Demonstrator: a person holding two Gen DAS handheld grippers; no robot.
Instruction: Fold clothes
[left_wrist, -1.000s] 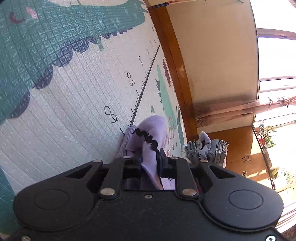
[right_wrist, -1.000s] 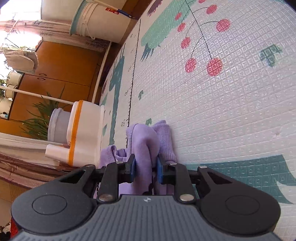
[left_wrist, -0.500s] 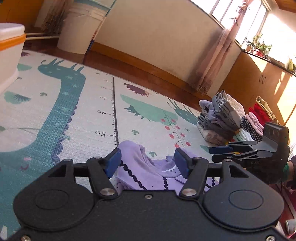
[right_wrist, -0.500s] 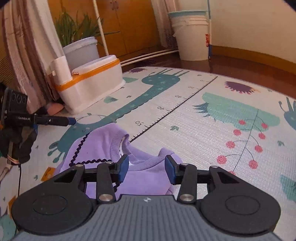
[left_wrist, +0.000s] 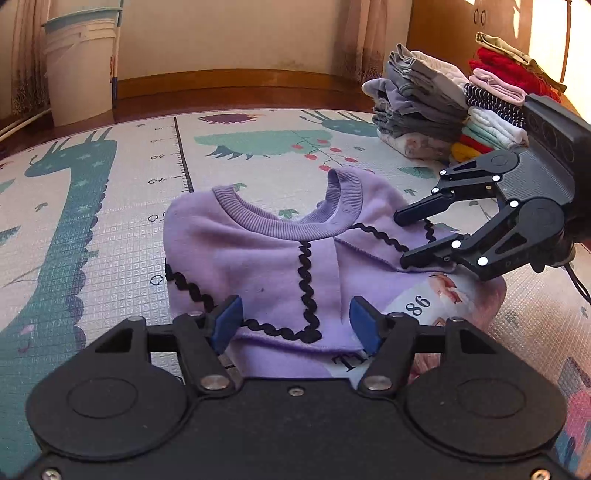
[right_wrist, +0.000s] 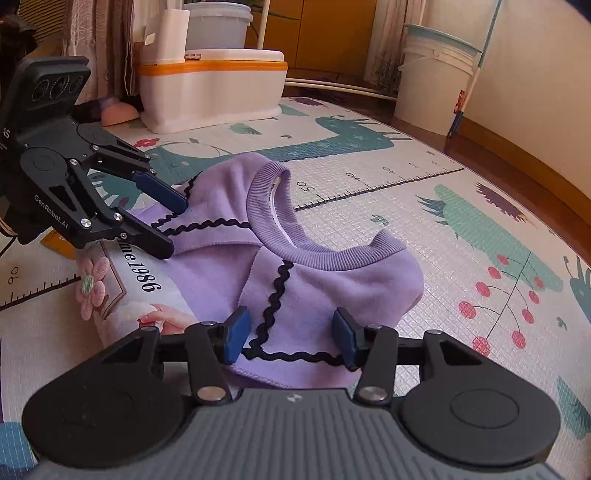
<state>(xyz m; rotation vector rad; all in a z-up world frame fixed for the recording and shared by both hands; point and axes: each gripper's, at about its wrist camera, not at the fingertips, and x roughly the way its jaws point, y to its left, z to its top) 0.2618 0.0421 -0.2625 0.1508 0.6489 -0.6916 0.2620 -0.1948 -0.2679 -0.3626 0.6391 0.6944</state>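
Now, garment: the purple sweatshirt (left_wrist: 280, 258) lies on the play mat (left_wrist: 110, 236) between the two grippers, both sleeves already folded in over the chest so that the black wavy trim (left_wrist: 306, 280) crosses the front; the ribbed collar (right_wrist: 295, 243) stands up and gapes instead of lying flat.

Left gripper (left_wrist: 295, 325): spread wide, blue pads on either side of the folded sleeve panel and above it — nothing is held.

Right gripper (right_wrist: 288, 332): also spread wide, hovering at the other side over the trim, with no cloth between its pads.

Risk, sleeves: the folded-in panels sit loose and slightly puffed; a pad catching an edge on the way down would likely flip a sleeve back open.

Risk, uneven grab: if one side pinches only the top layer and the other takes both, the next fold would probably come out skewed.

Risk, collar: folding over that raised neckline could trap a lump and leave the bundle lopsided.

Risk, collision: the grippers face each other closely across the garment, so moving inward together could knock their fingers.

Neighbours: the stack of folded clothes (left_wrist: 443, 110) sits well apart on the mat, and the white and orange bin (right_wrist: 210, 92) is clear of the work.
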